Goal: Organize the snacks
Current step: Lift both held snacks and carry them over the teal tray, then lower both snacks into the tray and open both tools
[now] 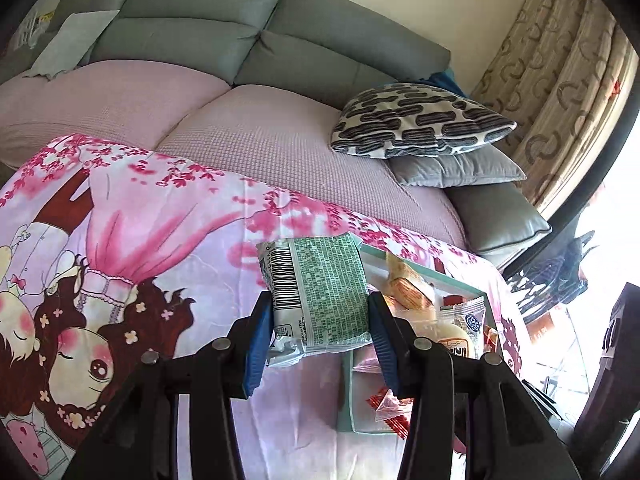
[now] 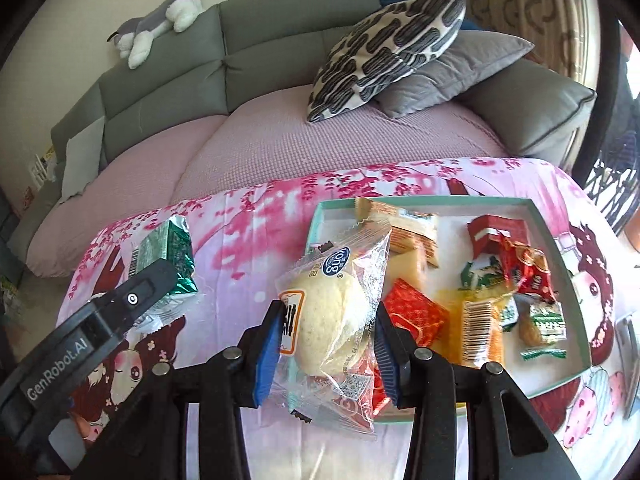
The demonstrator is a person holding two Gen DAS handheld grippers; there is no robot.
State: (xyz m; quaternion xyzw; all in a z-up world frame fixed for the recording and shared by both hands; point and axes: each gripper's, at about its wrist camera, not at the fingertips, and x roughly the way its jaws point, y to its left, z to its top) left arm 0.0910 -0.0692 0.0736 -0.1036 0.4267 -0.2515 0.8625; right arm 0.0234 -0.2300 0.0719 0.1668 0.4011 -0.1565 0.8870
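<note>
My left gripper (image 1: 320,320) is shut on a green-and-silver snack packet (image 1: 320,296), held above the pink cartoon-print cloth (image 1: 160,248). In the right wrist view that same packet (image 2: 170,250) shows at the left, behind the left gripper's black body (image 2: 100,328). My right gripper (image 2: 326,344) is shut on a clear-wrapped pale bun (image 2: 334,316), lifted over the left edge of the teal tray (image 2: 560,224). Several wrapped snacks lie in the tray: a red packet (image 2: 416,312), an orange packet (image 2: 480,332), a red-white box (image 2: 500,232).
A sofa with a mauve cover (image 2: 320,144) runs behind the cloth-covered table. A patterned cushion (image 2: 384,48) lies on a grey cushion (image 2: 460,72) at its right end. A plush toy (image 2: 160,20) lies on the backrest. Curtains (image 1: 560,100) hang at the right.
</note>
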